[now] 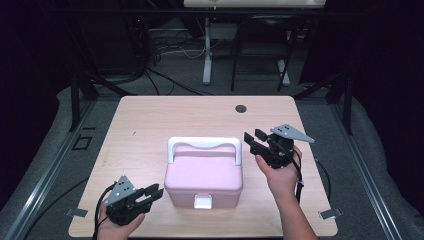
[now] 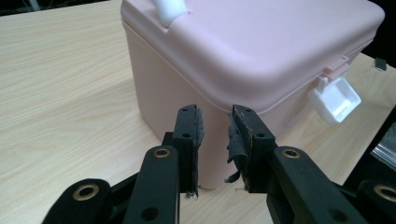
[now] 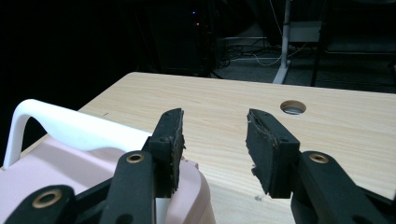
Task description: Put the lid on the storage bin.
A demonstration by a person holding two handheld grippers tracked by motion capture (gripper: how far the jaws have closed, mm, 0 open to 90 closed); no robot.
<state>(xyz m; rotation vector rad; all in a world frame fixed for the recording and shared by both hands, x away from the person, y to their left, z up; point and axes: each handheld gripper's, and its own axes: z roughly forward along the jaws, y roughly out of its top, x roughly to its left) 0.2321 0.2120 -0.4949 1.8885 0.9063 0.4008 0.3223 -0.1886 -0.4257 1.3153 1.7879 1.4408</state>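
Two grippers flank a pink box [image 1: 204,177] that sits closed on your bench [image 1: 145,120], toward the near edge and about midway across it. Its white handle [image 1: 204,145] arches over the far part of the lid, and a white latch [image 1: 203,201] hangs at the middle of the near face.

Your left hand [image 1: 116,225] comes in at the bottom left corner, cradling the left gripper [image 1: 155,192] low over the bench with the grey plate on top. It is angled toward the box's near left corner, close to it but apart. In the left gripper view its fingers [image 2: 190,135] stand a narrow gap apart with nothing between them, the worn pads frayed at their edges, and the box's corner rises just beyond them with the latch off to the right.

Your right hand [image 1: 280,172] reaches up along the right side of the box, wrist turned so the right gripper [image 1: 254,136] is directed leftward at the handle's right end, just beside it. Its fingers [image 3: 271,149] are spread wide and empty in the right gripper view; the left one overlaps the box's rounded corner, and whether it touches cannot be told. Beyond them lies bare wood with a round hole [image 3: 293,107] in it.
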